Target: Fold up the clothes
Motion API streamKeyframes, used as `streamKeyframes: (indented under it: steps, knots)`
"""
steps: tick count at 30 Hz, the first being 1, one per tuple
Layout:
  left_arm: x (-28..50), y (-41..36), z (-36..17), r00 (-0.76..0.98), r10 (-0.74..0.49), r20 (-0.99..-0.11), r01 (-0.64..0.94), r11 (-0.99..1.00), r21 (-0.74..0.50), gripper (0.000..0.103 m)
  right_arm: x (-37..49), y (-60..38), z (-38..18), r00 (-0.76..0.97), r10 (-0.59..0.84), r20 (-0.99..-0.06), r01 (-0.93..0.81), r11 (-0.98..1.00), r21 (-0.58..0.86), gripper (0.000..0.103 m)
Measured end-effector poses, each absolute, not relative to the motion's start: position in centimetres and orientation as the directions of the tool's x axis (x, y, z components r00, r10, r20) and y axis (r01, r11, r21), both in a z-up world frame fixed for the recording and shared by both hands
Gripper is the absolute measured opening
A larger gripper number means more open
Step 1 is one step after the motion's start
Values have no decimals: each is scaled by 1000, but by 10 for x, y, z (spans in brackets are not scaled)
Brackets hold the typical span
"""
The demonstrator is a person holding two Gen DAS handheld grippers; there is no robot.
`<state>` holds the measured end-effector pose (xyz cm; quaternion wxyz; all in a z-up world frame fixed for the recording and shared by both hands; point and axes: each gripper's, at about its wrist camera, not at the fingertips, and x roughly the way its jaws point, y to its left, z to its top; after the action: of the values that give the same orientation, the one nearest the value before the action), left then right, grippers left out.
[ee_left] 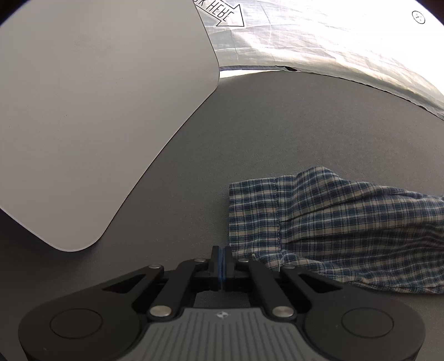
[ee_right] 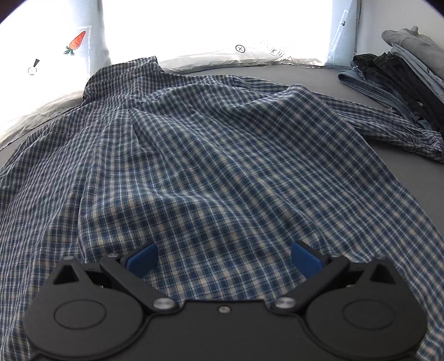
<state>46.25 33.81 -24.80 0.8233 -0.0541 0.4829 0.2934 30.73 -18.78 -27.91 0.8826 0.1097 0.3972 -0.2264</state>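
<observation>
My left gripper [ee_left: 222,251] has its jaws pressed together with nothing between them, tips over bare grey table [ee_left: 305,125] at bottom centre of the left view. Just right of the tips lies the cuff end of a sleeve [ee_left: 319,222], part of the plaid shirt; can't tell if the tips touch it. Only this view shows the pale board [ee_left: 97,111] filling the upper left, flat on the table, and a printed arrow [ee_left: 227,16] on the bright sheet at top.

My right gripper [ee_right: 224,257] is wide apart, blue pads [ee_right: 143,259] either side, nothing clamped, shirt [ee_right: 208,152] cloth directly below them. Only the right view shows the shirt body, spread rumpled across most of the frame, collar [ee_right: 122,69] toward upper left. It alone also shows a stack of folded clothes [ee_right: 402,77] at upper right, beside the far sleeve, plus a carrot picture [ee_right: 76,41] at upper left.
</observation>
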Motion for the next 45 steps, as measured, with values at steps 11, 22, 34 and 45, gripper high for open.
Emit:
streamKeyframes:
  steps: [11,22,34,45]
  knots:
    - [449,354,-247,451,362,-816,-591,806,31,69,300,-180,-285,624,-361,-693,505,863,6,103]
    - [438,367,-246,635,149,-758,-585,734,-346,74,303,-178,-286,617,-384,-687,533,846,5,103]
    - [468,332,-253,539,269,-799,-533,843,-76,45,309,-180,-281,582,-369,-725,548,836,15,103]
    - [441,358,-240,437,285,-853,-601,798,-41,1,330,-188,-246,636,-221,-739,515,835,194,6]
